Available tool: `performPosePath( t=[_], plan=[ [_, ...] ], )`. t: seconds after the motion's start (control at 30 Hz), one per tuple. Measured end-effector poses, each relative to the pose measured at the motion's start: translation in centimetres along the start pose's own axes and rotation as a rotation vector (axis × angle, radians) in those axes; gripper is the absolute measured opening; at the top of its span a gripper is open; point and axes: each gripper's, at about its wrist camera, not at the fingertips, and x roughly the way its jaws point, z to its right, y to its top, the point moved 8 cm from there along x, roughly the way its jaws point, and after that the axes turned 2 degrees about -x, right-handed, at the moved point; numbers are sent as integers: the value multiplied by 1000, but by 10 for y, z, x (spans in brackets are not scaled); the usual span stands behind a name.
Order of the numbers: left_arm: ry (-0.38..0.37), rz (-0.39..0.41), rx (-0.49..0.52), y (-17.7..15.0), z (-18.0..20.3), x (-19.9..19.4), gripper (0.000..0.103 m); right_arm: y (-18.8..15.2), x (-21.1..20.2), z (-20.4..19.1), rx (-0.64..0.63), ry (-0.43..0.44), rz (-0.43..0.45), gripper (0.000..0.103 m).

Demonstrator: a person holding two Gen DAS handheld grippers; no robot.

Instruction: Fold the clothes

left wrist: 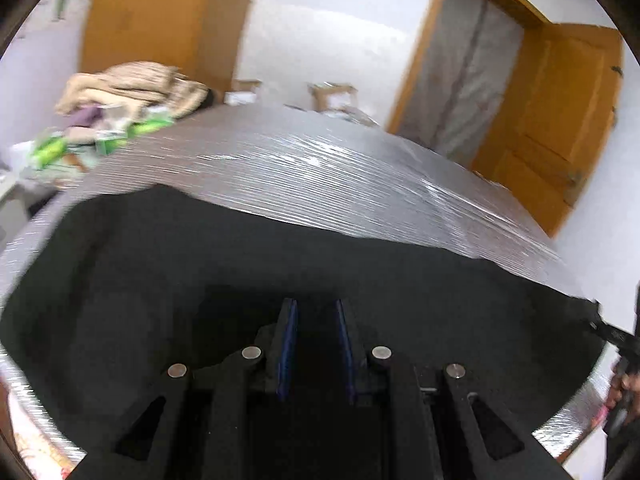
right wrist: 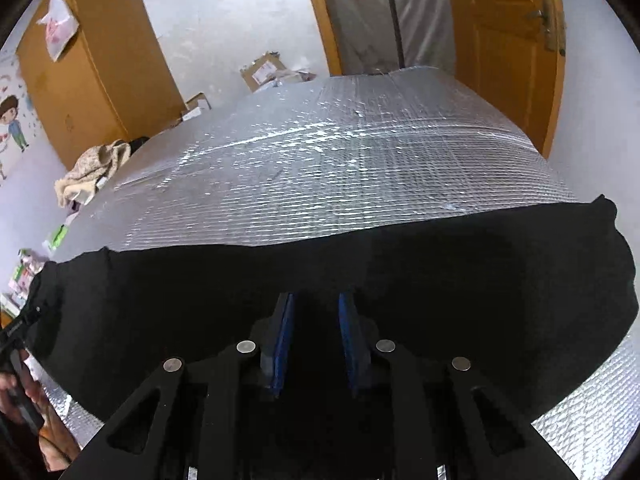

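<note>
Left gripper [left wrist: 316, 312], in its own view, stands partly open above the garment [left wrist: 160, 280]; its blue pads [left wrist: 289, 344] show a clear gap, and whether any cloth lies between them cannot be told, the fabric being as dark as the shadow there. This view is smeared. The garment, black, lies spread flat on the silver mat [left wrist: 300, 168], its far edge running across the frame, with the other tool [left wrist: 616, 336] at its right corner. Right gripper [right wrist: 316, 304], in the right view, is likewise partly open over the garment [right wrist: 480, 280], with nothing visibly clamped. Here the far edge runs straight across the mat [right wrist: 340, 152], ending in a corner at the right [right wrist: 604, 204] and another at the left [right wrist: 100, 254]. Judged from its drape, the cloth is light, limp and thin, not fragile, and likely to slide readily on the foil surface. Holds are best taken at an edge or the corners, pinching a single layer and lifting both ends together so the middle does not sag or bunch.
</note>
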Motion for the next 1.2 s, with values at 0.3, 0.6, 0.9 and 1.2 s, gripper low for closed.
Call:
performPosePath(
  t=[0.3, 0.6, 0.9, 1.2],
  plan=[
    [40, 16, -62, 2, -39, -10, 20, -4, 4, -21, -32, 8, 2, 25],
    [74, -1, -56, 10, -51, 3, 20, -20, 11, -60, -106, 11, -24, 27],
    [119, -15, -5, 19, -54, 21, 20, -15, 12, -102, -177, 77, 1, 27],
    [146, -20, 52, 22, -51, 26, 20, -21, 37, -128, -301, -6, -29, 30]
  ],
)
